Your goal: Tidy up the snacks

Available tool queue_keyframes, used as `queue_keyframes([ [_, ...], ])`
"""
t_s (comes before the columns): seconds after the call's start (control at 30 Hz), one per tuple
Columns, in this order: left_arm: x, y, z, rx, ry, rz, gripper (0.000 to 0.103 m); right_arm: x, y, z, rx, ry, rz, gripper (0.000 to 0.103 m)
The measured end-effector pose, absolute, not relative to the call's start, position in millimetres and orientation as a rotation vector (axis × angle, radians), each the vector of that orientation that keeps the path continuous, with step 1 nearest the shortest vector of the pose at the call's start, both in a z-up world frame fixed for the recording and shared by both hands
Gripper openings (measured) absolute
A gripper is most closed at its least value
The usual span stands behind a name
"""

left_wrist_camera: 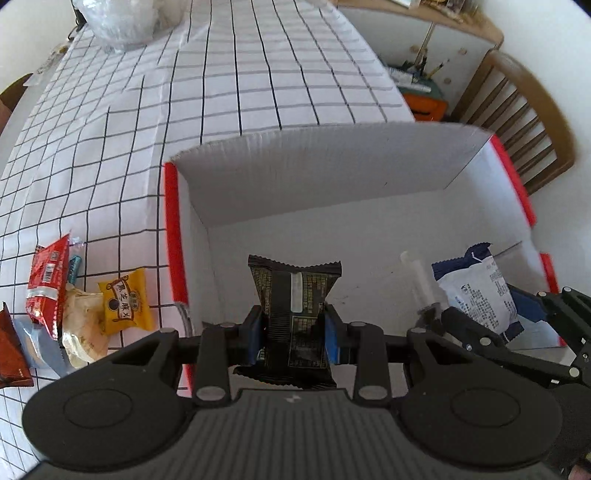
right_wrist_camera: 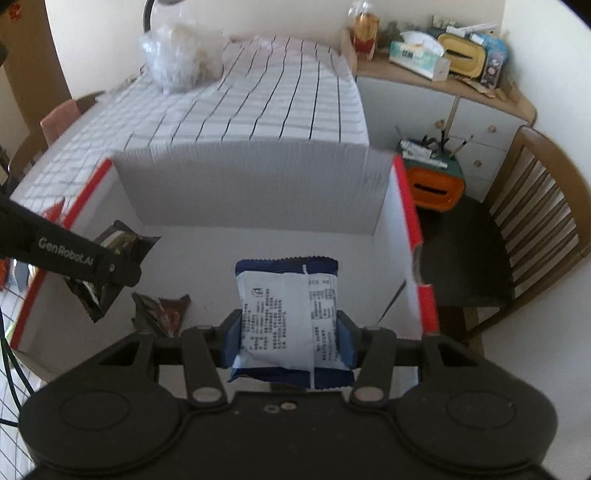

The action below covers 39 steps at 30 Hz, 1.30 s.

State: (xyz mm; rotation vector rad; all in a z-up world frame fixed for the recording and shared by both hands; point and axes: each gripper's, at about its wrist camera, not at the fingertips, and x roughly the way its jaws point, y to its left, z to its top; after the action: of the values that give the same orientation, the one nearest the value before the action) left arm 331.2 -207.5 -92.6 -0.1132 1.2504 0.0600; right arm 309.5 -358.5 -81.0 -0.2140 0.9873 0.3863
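Observation:
My left gripper (left_wrist_camera: pixel 293 334) is shut on a black snack packet (left_wrist_camera: pixel 295 306) and holds it over the open white box with red edges (left_wrist_camera: pixel 314 177). My right gripper (right_wrist_camera: pixel 290 338) is shut on a blue and white snack packet (right_wrist_camera: pixel 290 317) over the same box (right_wrist_camera: pixel 255 184). Each gripper shows in the other view: the right one (left_wrist_camera: pixel 517 325) at the right with its packet (left_wrist_camera: pixel 480 288), the left one (right_wrist_camera: pixel 92 258) at the left with the black packet (right_wrist_camera: pixel 122 240). A brown packet (right_wrist_camera: pixel 162 312) lies on the box floor.
Several loose snack packets lie on the checked tablecloth left of the box, among them a red one (left_wrist_camera: pixel 48 280) and a yellow one (left_wrist_camera: pixel 125 301). A clear plastic bag (left_wrist_camera: pixel 118 22) sits at the table's far end. A wooden chair (right_wrist_camera: pixel 535 236) and an orange bin (right_wrist_camera: pixel 436 188) stand right of the table.

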Motion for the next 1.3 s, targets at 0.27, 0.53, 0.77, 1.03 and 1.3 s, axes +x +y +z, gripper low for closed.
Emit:
queue_keyframes([
  [0.27,337,-215,-105,-0.072,1.274,0.080,0.034,314,-352,-99,-0.275,1.026,0.401,0.050],
  [0.53,335,-218,-105,-0.038,1.262,0.084,0.034,313,-351,-98,-0.278,1.021,0.415,0.050],
  [0.77,324,-216,-97,-0.047,1.218,0.087,0.050,305,-362,-85,-0.232,0.988,0.431,0.052],
  [1.03,297,-210,-66,-0.089,1.106,0.075,0.055,284,-377,-46,-0.150,0.889,0.477,0.062],
  [1.3,262,-198,-30,-0.111,0.969,0.070,0.063,257,-377,-11,-0.115,0.795,0.517,0.083],
])
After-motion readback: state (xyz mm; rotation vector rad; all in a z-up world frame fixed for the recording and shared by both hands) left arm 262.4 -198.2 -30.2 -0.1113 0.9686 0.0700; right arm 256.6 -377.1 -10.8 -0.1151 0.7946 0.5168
